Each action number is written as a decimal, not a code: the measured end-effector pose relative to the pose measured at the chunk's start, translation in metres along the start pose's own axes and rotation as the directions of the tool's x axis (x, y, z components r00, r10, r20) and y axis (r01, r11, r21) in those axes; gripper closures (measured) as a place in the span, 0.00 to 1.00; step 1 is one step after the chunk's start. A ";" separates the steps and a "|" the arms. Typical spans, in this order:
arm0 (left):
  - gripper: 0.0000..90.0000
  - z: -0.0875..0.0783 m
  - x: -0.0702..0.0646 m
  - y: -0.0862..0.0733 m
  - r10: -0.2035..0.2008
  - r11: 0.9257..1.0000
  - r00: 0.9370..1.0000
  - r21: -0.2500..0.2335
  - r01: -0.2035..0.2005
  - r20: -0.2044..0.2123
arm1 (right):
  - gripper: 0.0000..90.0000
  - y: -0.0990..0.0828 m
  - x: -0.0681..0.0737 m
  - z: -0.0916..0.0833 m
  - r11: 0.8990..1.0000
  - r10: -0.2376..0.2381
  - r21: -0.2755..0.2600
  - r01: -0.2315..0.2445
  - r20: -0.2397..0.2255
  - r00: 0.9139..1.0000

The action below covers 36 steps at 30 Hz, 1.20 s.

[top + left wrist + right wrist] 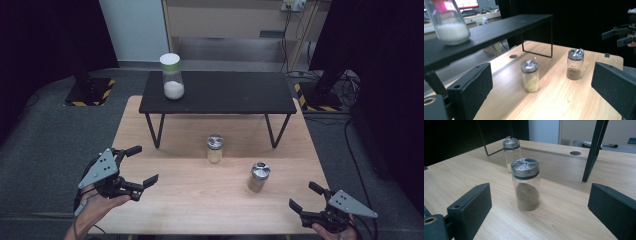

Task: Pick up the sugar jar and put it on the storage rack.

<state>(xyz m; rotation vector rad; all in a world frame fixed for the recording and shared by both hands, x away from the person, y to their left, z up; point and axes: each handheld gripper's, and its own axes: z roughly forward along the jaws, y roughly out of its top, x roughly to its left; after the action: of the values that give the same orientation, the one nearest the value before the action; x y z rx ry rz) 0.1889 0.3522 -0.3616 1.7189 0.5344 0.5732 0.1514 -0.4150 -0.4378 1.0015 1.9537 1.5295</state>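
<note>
Brown-powder jar stands upright dead ahead of the right gripper, nearer it than the left gripper. Both grippers are spread wide, holding nothing.

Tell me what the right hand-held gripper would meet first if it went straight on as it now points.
Probably the jar of brown powder: it stands upright, centred between the open jaws of the right hand-held gripper. Depth is uncertain.

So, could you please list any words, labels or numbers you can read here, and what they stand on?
None can be read.
Brown-powder jar: small dark marks on the glass, too small to read.
Monitor in the background: blurred, unreadable.
Yellow-powder jar and white-powder jar: no label seen.
</note>
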 end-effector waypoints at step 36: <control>0.02 -0.020 0.001 -0.084 -0.170 0.985 0.980 0.009 0.172 -0.104 | 0.06 0.001 0.001 0.000 1.000 -0.005 0.005 0.005 0.005 1.000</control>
<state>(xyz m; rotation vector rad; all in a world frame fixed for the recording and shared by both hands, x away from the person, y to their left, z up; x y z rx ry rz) 0.1729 0.3859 -0.4394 1.6473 0.7544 0.5366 0.1510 -0.4138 -0.4372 1.0005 1.9564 1.5191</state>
